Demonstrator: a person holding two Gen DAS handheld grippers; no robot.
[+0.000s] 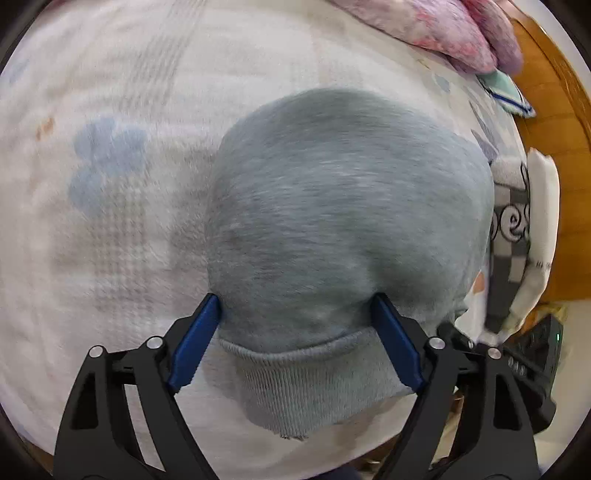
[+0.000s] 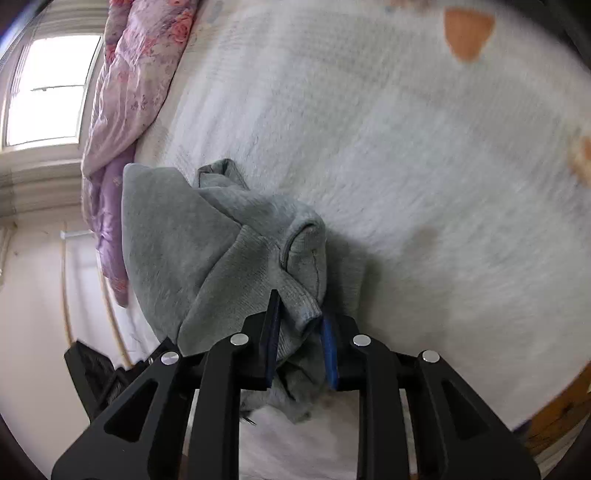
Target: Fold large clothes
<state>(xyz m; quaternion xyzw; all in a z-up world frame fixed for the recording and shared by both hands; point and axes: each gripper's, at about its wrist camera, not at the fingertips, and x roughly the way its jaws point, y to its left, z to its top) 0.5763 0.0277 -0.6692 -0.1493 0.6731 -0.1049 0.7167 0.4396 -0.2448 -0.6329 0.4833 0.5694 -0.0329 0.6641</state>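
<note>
A grey-blue sweatshirt lies bunched on the white bed cover. Its ribbed hem sits between the wide-apart blue fingers of my left gripper, which is open around it. In the right wrist view the same grey sweatshirt hangs in folds. My right gripper is shut on a ribbed edge of it, with the fabric pinched between the blue pads and lifted off the bed.
A pink and purple floral quilt lies at the bed's far side. A wooden bed frame runs along the right. A checkered cloth and a white item lie near that edge. A window is at left.
</note>
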